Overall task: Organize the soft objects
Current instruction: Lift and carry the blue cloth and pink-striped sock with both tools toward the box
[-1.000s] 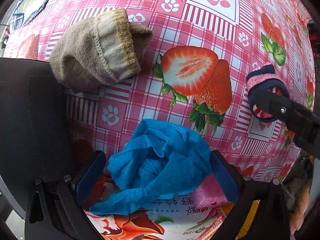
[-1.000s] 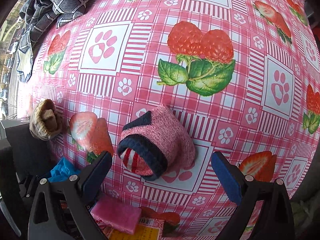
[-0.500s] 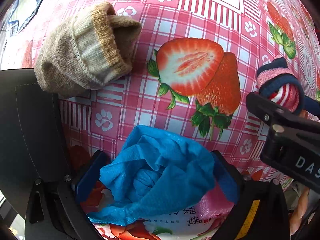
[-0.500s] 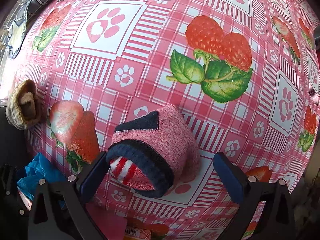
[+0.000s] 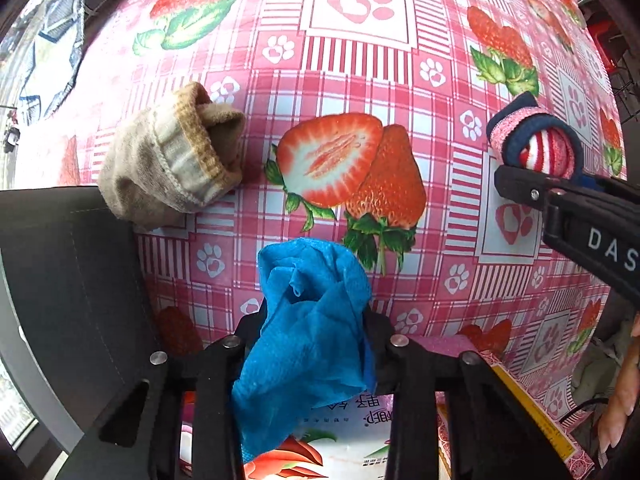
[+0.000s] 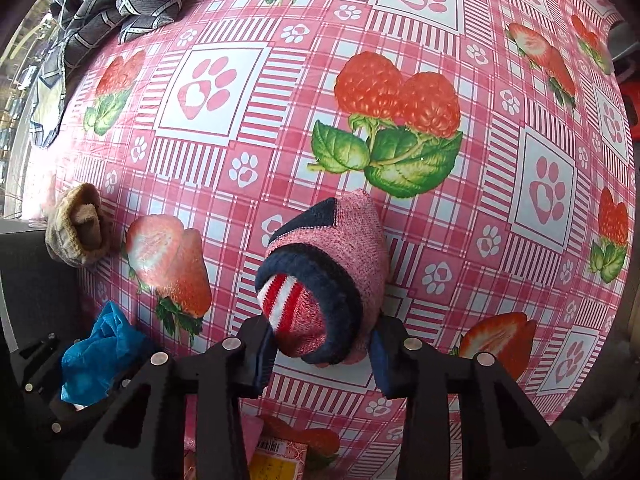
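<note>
A crumpled blue cloth (image 5: pixel 312 300) sits between the pads of my left gripper (image 5: pixel 314 320), whose jaws are closing and press it from both sides. In the right wrist view a rolled pink and navy sock bundle (image 6: pixel 344 248) with a red-striped core is squeezed by my right gripper (image 6: pixel 320 344), which is shut on it. That bundle (image 5: pixel 536 140) also shows at the right of the left wrist view, behind a black finger (image 5: pixel 528 188) of the right gripper. A rolled beige sock bundle (image 5: pixel 172 160) lies free on the strawberry tablecloth (image 5: pixel 360 60), up and to the left.
A dark box (image 5: pixel 60 280) borders the table on the left, touching the beige bundle. A printed packet (image 5: pixel 360 432) and a pink sponge (image 5: pixel 432 344) lie under the left gripper. Checked dark fabric (image 6: pixel 120 4) is heaped at the far left corner. A person's hand (image 5: pixel 624 400) shows at the right edge.
Both grippers have shut: the left on the blue cloth, the right on the pink sock bundle. The left view has shifted, so the beige bundle sits farther off.
</note>
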The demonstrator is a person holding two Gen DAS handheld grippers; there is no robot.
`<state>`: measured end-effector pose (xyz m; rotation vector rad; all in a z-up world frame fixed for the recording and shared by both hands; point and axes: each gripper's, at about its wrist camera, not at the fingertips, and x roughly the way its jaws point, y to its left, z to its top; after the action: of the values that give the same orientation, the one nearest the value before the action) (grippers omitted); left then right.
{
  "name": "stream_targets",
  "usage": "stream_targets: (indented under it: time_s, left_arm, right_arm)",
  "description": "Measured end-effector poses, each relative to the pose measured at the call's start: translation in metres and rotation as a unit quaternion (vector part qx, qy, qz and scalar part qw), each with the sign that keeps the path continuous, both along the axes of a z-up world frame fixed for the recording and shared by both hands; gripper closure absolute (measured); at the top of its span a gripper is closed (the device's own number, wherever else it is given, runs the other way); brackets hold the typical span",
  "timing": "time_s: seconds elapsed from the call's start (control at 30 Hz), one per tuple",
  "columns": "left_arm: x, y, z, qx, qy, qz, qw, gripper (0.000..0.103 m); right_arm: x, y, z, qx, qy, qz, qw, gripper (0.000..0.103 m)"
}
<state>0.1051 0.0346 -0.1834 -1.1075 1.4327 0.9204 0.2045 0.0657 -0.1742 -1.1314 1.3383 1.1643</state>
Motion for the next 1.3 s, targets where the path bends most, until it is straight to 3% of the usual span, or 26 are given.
stream_targets:
  time_s: [0.33,0.57,0.67,0.93,1.3]
  left_arm:
    - [0.011,0.011,0.061,0.066,-0.015,0.001,0.9977,0.066]
    - [0.018,0.016,0.094,0.085,-0.025,0.005,0.9961,0.066]
    - [-0.005,0.003,0.114,0.093,-0.028,0.002,0.9953,0.066]
    - [-0.036,-0.024,0.125,0.118,-0.039,-0.014,0.9922,0.066]
    - [-0.045,-0.064,0.149,0.125,-0.059,-0.039,0.9897,0.066]
  right_arm:
    - [0.031,-0.015,0.034,0.02,0.026,-0.053,0.998,0.063]
    - [0.066,-0.035,0.057,0.028,0.028,-0.078,0.996,0.063]
    - [0.077,-0.043,0.068,0.033,0.034,-0.091,0.995,0.063]
    - [0.087,-0.072,0.101,0.045,0.04,-0.105,0.993,0.062]
    - [0.06,-0.099,0.129,0.066,0.052,-0.117,0.99,0.062]
